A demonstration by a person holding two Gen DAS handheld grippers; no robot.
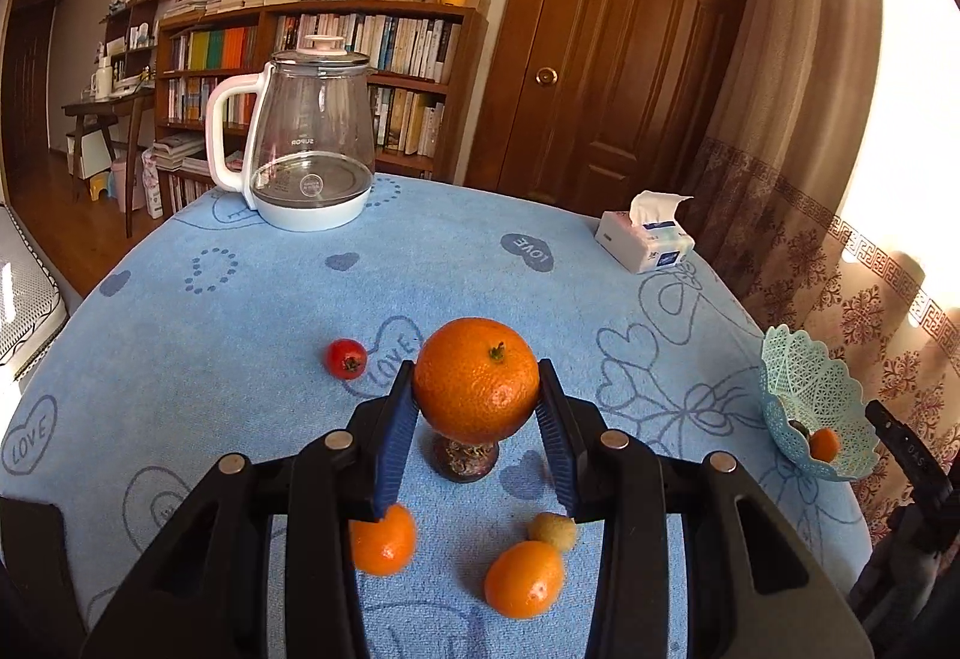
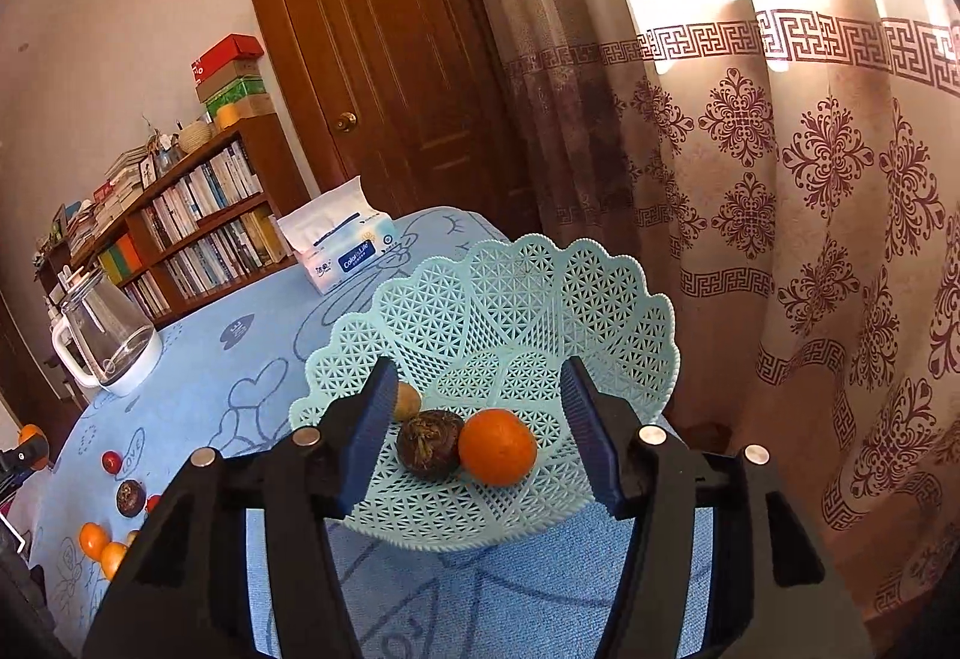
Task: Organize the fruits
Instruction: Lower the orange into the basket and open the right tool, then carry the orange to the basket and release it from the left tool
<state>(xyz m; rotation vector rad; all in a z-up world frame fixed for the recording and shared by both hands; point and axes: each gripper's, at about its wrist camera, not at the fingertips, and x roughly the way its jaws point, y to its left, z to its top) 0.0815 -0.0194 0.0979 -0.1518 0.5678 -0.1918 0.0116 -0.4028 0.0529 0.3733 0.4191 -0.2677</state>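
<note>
Carrying a large orange (image 1: 476, 380) clamped in the left hand-held gripper (image 1: 477, 401) above the worktop (image 1: 468, 251); the basket (image 1: 804, 389) lies toward the right edge, where the right hand-held gripper (image 2: 474, 437) hangs with jaws apart, empty.

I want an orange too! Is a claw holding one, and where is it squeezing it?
Yes. The left claw squeezes the big orange by its two sides. The right claw holds nothing.

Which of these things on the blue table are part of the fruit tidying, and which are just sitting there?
Part of the job:
- large orange gripped in left tongs
- pale green lattice plastic basket
- small red fruit
- loose small oranges

Just lying about:
- clear glass kettle
- white tissue pack
</note>
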